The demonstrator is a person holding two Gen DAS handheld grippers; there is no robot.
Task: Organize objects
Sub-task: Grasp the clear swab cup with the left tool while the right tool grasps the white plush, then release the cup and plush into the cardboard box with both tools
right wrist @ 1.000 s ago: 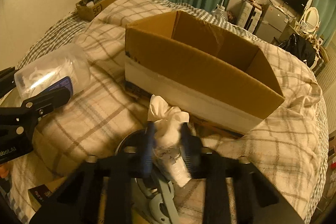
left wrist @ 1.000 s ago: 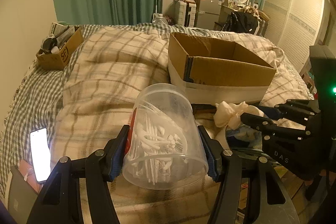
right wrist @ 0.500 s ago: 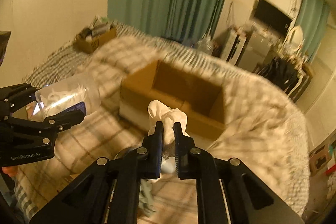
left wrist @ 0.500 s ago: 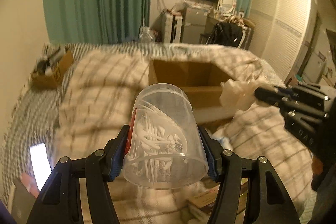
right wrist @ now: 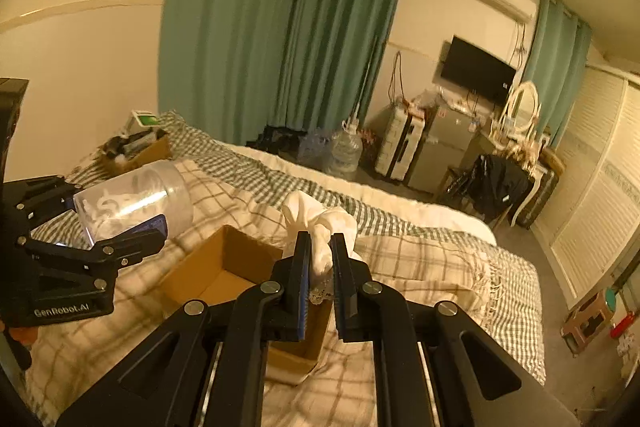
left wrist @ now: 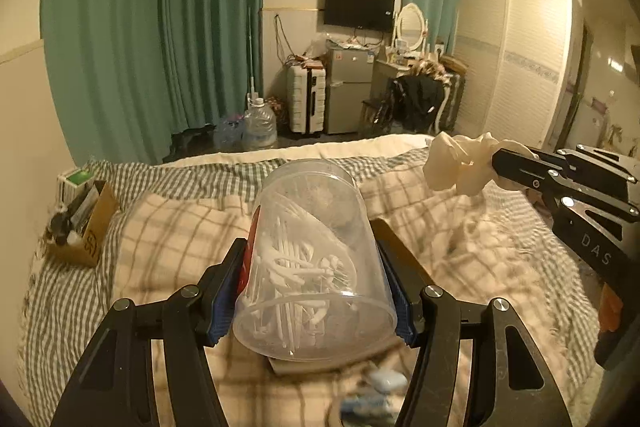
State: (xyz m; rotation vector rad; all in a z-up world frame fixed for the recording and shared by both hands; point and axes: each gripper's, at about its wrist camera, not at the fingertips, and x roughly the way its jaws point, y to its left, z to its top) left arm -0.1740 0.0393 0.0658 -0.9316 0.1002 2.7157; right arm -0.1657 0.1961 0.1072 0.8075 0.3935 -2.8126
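A clear tub (left wrist: 316, 263) (full of cotton swabs) is clamped in the left hand-held gripper (left wrist: 314, 291); white cloth (right wrist: 324, 239) is pinched by the right hand-held gripper (right wrist: 320, 267), above the cardboard box (right wrist: 224, 271).

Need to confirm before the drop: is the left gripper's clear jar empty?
No, the clear jar clamped in the left gripper is partly filled with white swab-like sticks, visible through its wall.

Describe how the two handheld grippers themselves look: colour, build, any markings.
Both are matte black, angular linkage frames with silver round fasteners. The left gripper has blue pads on its fingers; seen from the right wrist view its body reads "GenRobot.AI". The right gripper shows a blue pad too, and its side carries the letters "DAS". No cables or sleeves are visible.
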